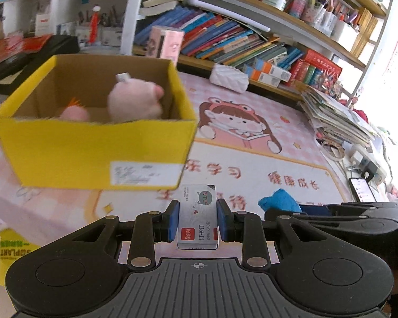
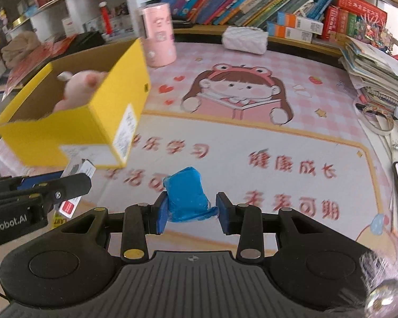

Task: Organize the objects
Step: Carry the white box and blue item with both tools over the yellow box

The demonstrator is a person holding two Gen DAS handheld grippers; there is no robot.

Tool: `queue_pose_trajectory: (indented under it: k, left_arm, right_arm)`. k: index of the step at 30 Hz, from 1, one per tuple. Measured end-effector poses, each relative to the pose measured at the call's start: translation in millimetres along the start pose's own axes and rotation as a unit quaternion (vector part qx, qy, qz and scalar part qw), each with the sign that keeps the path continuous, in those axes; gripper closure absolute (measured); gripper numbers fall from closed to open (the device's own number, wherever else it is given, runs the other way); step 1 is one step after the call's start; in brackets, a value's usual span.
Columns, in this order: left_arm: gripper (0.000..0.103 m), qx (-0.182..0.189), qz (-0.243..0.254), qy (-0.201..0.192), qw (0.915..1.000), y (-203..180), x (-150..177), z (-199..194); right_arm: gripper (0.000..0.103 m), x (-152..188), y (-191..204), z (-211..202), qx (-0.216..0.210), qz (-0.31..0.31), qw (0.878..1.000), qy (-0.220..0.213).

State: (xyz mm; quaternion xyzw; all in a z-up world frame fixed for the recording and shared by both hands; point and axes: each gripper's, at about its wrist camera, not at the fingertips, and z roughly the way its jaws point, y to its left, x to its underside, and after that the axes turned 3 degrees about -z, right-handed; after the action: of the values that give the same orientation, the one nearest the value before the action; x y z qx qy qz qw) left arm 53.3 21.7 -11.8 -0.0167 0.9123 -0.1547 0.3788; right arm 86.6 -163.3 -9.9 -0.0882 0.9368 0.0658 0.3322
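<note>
Left gripper (image 1: pixel 198 218) clamped on staple box (image 1: pixel 198 217): light, stiff, flat-sided, secure. Right gripper (image 2: pixel 189 212) pinching blue pouch (image 2: pixel 187 198): soft, squashy, hold mid-body. Yellow box (image 1: pixel 92 137) near.

The box (image 1: pixel 92 153) is bright yellow outside, plain brown inside, with a white label. In it lie pale pink plush toys (image 1: pixel 135 100), one with an orange tuft. The mat (image 1: pixel 252 159) beside the box is pink-and-white checked, printed with a brown-haired cartoon girl and red characters. The staple box (image 1: pixel 198 217) is grey-white with a red patch; the wad (image 2: pixel 187 196) is blue, as are the fingers (image 1: pixel 173 221).
</note>
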Motion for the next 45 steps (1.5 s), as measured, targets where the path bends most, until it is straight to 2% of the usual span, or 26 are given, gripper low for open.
queue_pose_trajectory:
  k: [12, 21, 35, 45]
  left_arm:
    - [0.075, -0.023, -0.007, -0.001, 0.9997, 45.9, 30.1, -47.1]
    - [0.075, -0.048, -0.011, -0.024, 0.9985, 73.0, 34.9, -77.5]
    - [0.075, -0.041, -0.011, -0.063, 0.9971, 82.2, 22.0, -93.8]
    - [0.075, -0.037, -0.017, -0.092, 0.9949, 82.5, -10.0, -86.8]
  right_arm:
    - [0.068, 36.2, 66.1, -10.4, -0.033, -0.019, 0.999, 0.014]
    - [0.068, 41.9, 108.6, -16.2, -0.056, -0.035, 0.998, 0.002]
    - [0.068, 25.3, 130.3, -31.0, -0.037, -0.059, 0.997, -0.036]
    - [0.068, -11.6, 127.2, -38.5, -0.032, -0.065, 0.994, -0.083]
